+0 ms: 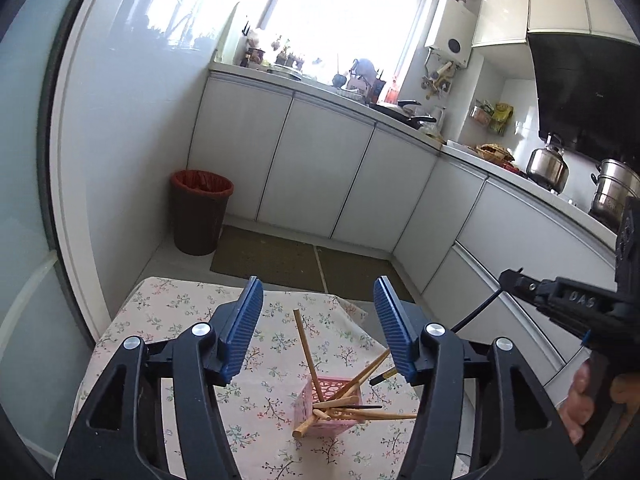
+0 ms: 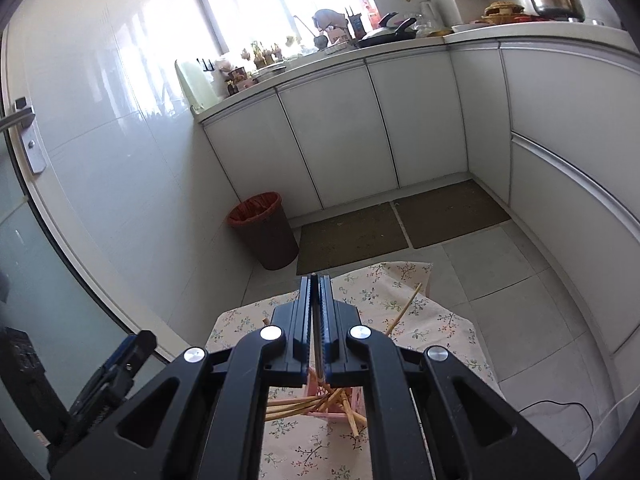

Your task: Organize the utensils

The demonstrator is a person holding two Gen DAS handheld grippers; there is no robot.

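A pink perforated holder (image 1: 326,410) stands on a floral-clothed table (image 1: 176,312) and holds several wooden chopsticks (image 1: 306,350) leaning out in all directions. My left gripper (image 1: 318,316) is open and empty, above and just behind the holder. My right gripper (image 2: 319,300) is shut on a thin dark chopstick (image 2: 318,344) that runs between its pads, held above the holder (image 2: 340,404). The right gripper also shows at the right edge of the left wrist view (image 1: 560,300), with a dark stick hanging below it.
A brown bin with a red liner (image 1: 200,212) stands on the floor by the wall. White cabinets (image 1: 320,168) with a cluttered counter run behind and to the right. Brown mats (image 1: 272,256) lie on the floor. A door with a handle (image 2: 20,120) is at the left.
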